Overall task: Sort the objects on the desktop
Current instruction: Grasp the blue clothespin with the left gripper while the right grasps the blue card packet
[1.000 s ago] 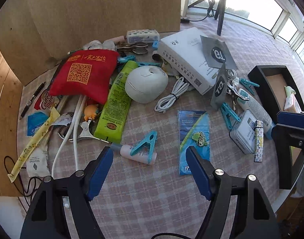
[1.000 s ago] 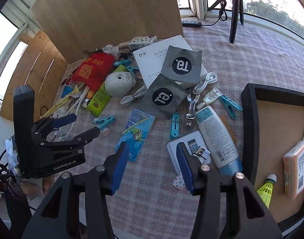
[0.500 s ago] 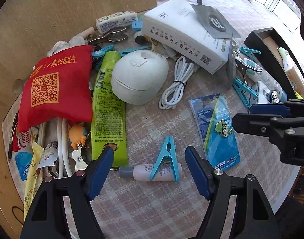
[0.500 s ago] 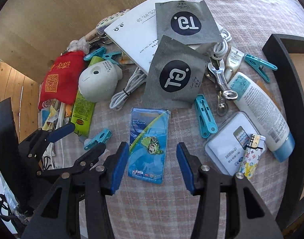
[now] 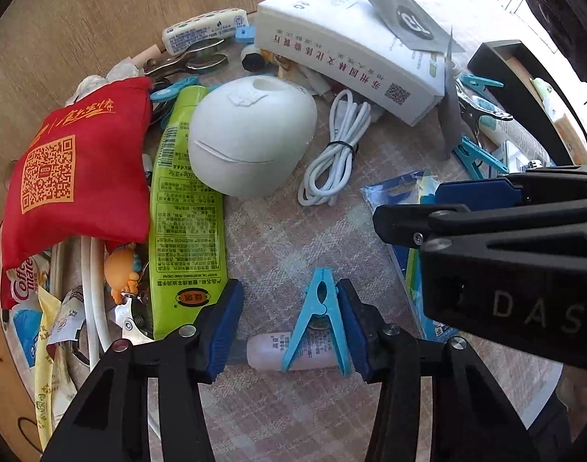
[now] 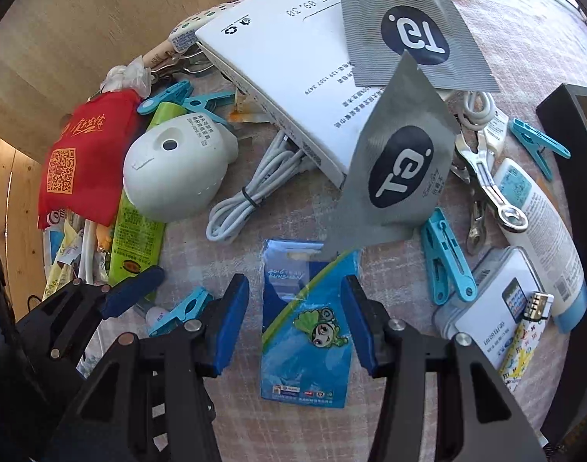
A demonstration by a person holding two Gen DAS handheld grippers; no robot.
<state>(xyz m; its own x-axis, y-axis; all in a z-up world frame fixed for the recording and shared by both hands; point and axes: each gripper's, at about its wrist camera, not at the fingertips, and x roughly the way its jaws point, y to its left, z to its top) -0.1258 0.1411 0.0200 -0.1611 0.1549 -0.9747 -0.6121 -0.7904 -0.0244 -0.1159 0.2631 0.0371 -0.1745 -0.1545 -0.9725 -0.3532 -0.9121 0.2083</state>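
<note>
**A:** What does the left wrist view show?

**B:** The left claw [image 5: 289,327] is low over a checked worktop [image 5: 293,238], its blue pads spread apart. Between them lie a turquoise clothes peg [image 5: 318,323] and a small pale bottle [image 5: 285,352], the peg resting across the bottle. The right-hand pad sits just against the peg; the left-hand pad stands clear of it. Beyond are a green tube [image 5: 187,208], a white egg-shaped object [image 5: 251,134], a red pouch [image 5: 77,169] with a QR code, a coiled white cable [image 5: 337,158] and a white box [image 5: 351,50]. The right claw [image 5: 459,206] enters from the right, above a blue packet [image 5: 401,196].

**A:** And the right wrist view?

**B:** The right claw [image 6: 295,321] also has its pads apart, one on each side of the blue packet [image 6: 307,323], which lies flat and carries a green cartoon pin. I cannot tell whether the pads touch it. At the lower left, the left claw [image 6: 166,288] is beside the peg [image 6: 180,310]. Two grey sachets [image 6: 403,165] lean on the white box [image 6: 285,69]. To the right lie another peg [image 6: 447,258], a metal clip [image 6: 490,184], a white lotion tube [image 6: 540,231], and a tin [image 6: 493,304] with a patterned lighter [image 6: 524,331] on it. A black tray's wall [image 6: 578,200] stands at the far right.
</note>
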